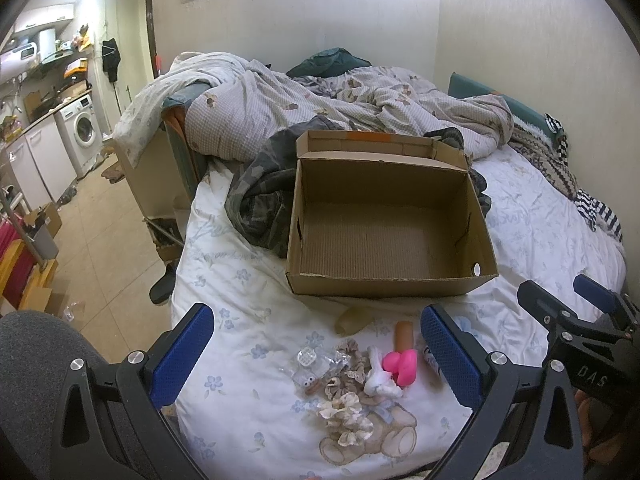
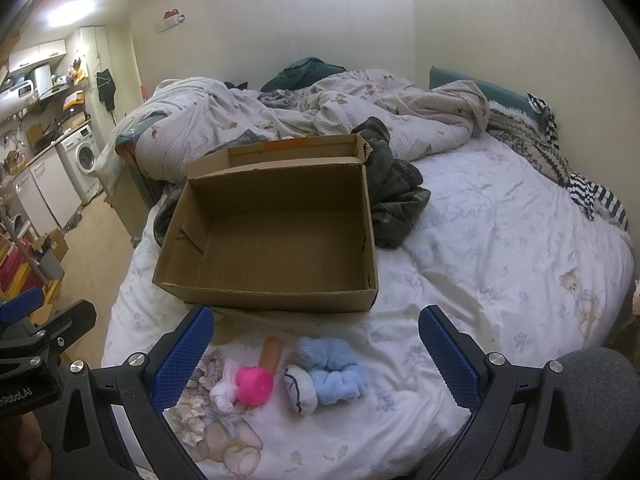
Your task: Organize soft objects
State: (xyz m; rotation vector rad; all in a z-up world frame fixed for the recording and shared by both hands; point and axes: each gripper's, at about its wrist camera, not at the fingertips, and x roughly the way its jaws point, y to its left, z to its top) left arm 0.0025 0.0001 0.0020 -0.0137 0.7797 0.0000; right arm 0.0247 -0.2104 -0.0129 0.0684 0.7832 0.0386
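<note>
The bed (image 1: 540,208) is taking up most of the room, its floral sheet rumpled and a quilt (image 1: 304,96) heaped at the far end. The box (image 1: 384,220) is sitting open in the middle of it, nothing inside yet, with a dark garment (image 1: 256,200) bunching against its far left corner.

The soft things are all lying near, between the box and the person. On the right, a blue fluffy bundle (image 2: 334,368) is touching a white sock (image 2: 300,394). Left of those, a pink toy (image 2: 254,386) is leaning on a tan roll (image 2: 272,350), and a white knot (image 2: 222,394) of cloth is pressing against the pink. Furthest left, the scrunchies (image 1: 348,372) are trailing toward the near edge, beside some clear wrappers (image 1: 316,364).

Both tools are hanging above the pile, empty. The left gripper (image 1: 318,342) is spread wide over the scrunchies; the right gripper (image 2: 316,336) is spread just as wide over the blue bundle.

I'd judge that nothing is sorted so far and the first pick is being lined up. The blue bundle looks the best start for the right side: it is bulky and should squash, so coming straight down and closing on its middle ought to hold. The worry is snagging the sock touching it, or pinching the sheet beneath. The scrunchies are tangling together, so lifting one may drag its neighbours.
</note>
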